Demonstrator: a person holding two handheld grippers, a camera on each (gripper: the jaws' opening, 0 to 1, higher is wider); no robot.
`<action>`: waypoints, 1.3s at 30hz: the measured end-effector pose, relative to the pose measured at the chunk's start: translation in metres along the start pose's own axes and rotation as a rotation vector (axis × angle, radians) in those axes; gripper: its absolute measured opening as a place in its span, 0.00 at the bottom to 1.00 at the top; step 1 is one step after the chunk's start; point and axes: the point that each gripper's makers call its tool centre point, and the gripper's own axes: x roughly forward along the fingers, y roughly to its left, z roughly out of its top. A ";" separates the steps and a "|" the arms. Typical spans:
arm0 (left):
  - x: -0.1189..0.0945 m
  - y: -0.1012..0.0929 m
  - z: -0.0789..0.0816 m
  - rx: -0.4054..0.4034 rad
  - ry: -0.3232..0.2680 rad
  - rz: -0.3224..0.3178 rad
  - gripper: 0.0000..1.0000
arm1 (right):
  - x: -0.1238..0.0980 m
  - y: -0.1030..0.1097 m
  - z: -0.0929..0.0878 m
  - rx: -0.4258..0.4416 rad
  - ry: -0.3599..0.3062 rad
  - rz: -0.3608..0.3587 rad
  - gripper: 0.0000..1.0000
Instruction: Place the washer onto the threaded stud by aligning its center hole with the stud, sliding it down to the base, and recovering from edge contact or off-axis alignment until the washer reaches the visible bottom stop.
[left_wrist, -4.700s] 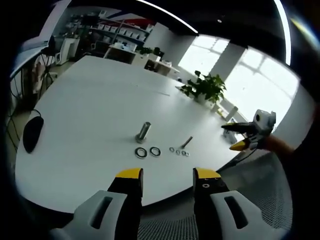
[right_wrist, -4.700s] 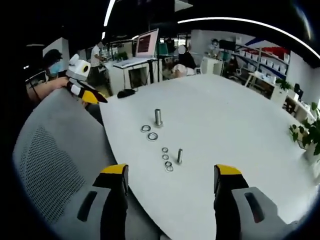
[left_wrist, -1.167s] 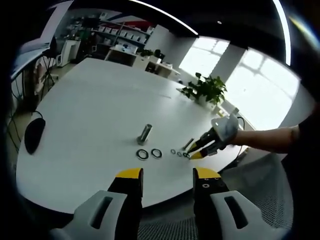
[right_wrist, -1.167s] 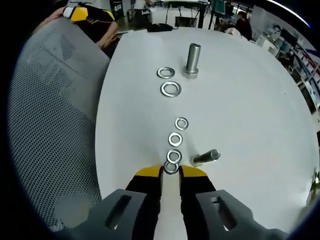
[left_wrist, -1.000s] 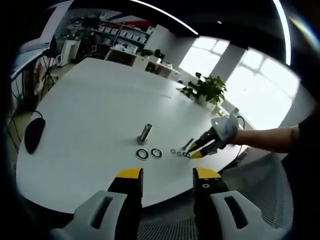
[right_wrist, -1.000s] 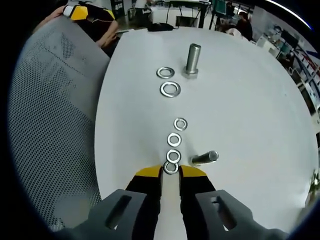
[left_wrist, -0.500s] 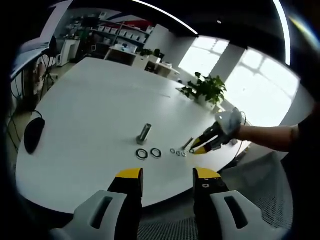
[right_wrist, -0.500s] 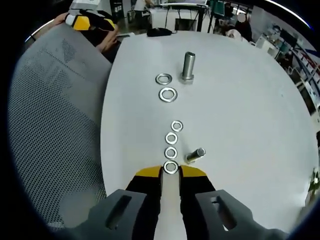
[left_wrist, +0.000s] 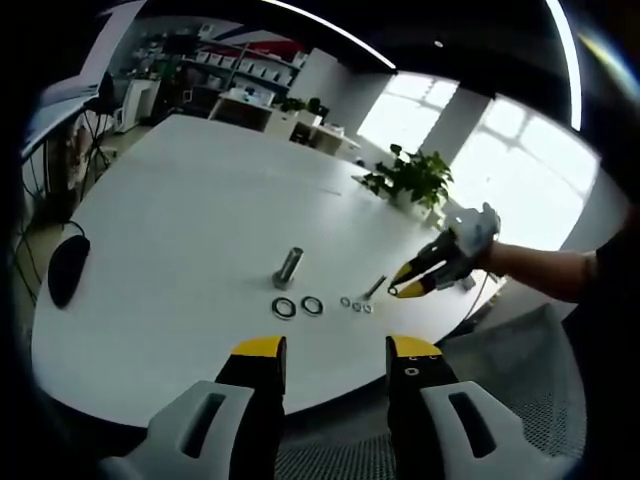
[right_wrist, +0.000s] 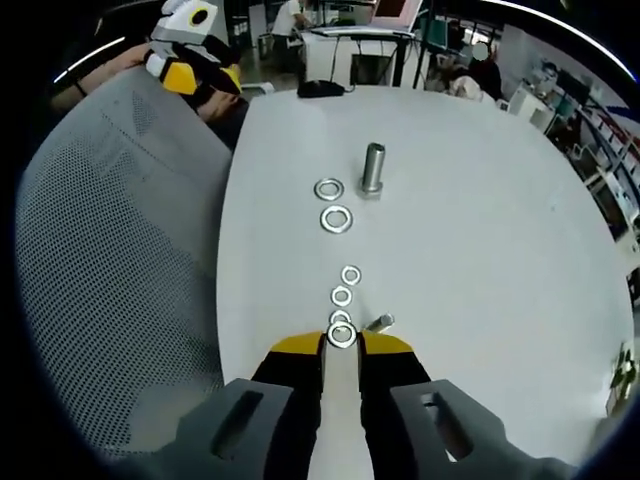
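Now the right gripper (right_wrist: 341, 340) has risen off the table (right_wrist: 480, 230), clenched on a small washer (right_wrist: 341, 335); the small stud (right_wrist: 379, 322) stands just ahead-right. Left gripper (left_wrist: 325, 352) released, idle.

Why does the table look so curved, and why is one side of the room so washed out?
In the left gripper view the windows are blown out to white by daylight, while the table stays evenly lit; the fisheye lens bends its edge into an arc. In the right gripper view the same bending curves the table and the mesh chair back; the small washers stay sharp.
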 end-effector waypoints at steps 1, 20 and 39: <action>0.000 0.000 0.000 0.000 0.000 0.000 0.38 | -0.001 -0.001 0.001 -0.001 -0.007 -0.003 0.14; 0.000 0.000 0.000 -0.002 0.001 0.001 0.38 | -0.008 -0.021 0.015 0.001 -0.077 -0.102 0.14; 0.000 0.000 0.000 -0.003 0.000 0.001 0.38 | 0.003 -0.027 0.010 0.043 -0.074 -0.123 0.14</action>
